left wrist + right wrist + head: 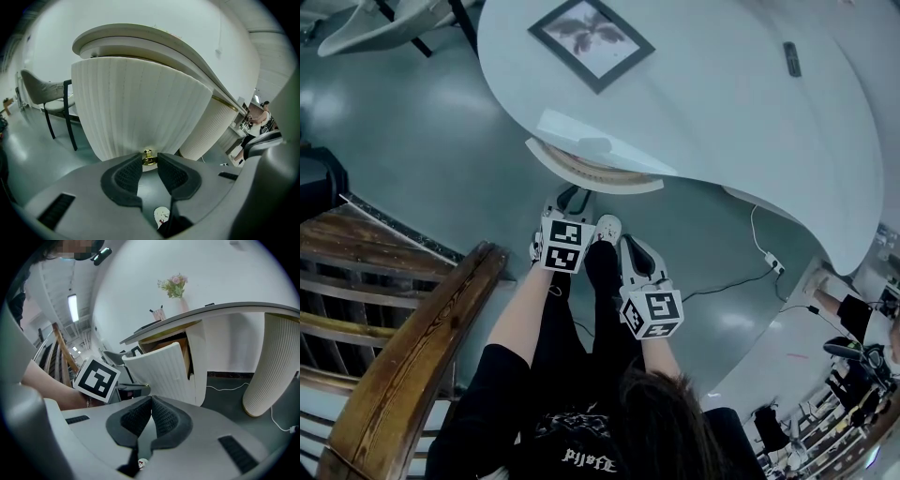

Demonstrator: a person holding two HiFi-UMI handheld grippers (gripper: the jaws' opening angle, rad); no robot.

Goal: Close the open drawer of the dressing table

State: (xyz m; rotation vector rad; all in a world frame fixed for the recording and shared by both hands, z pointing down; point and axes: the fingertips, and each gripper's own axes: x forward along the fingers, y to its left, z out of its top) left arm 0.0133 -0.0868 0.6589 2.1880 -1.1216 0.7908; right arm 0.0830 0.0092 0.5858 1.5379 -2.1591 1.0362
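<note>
The dressing table has a white curved top. Its drawer stands pulled out below the top's edge. In the left gripper view the drawer's ribbed white front fills the middle, with a small brass knob at its lower edge. My left gripper has that knob between its fingertips, and both pads touch it. From the right gripper view I see the open drawer side-on, with its wooden inside showing. My right gripper hangs back from the drawer, tips together and empty.
A framed picture lies on the table top. A chair stands left of the drawer. A wooden stair railing runs at my left. A cable and socket strip lie on the floor at right, near a ribbed pedestal.
</note>
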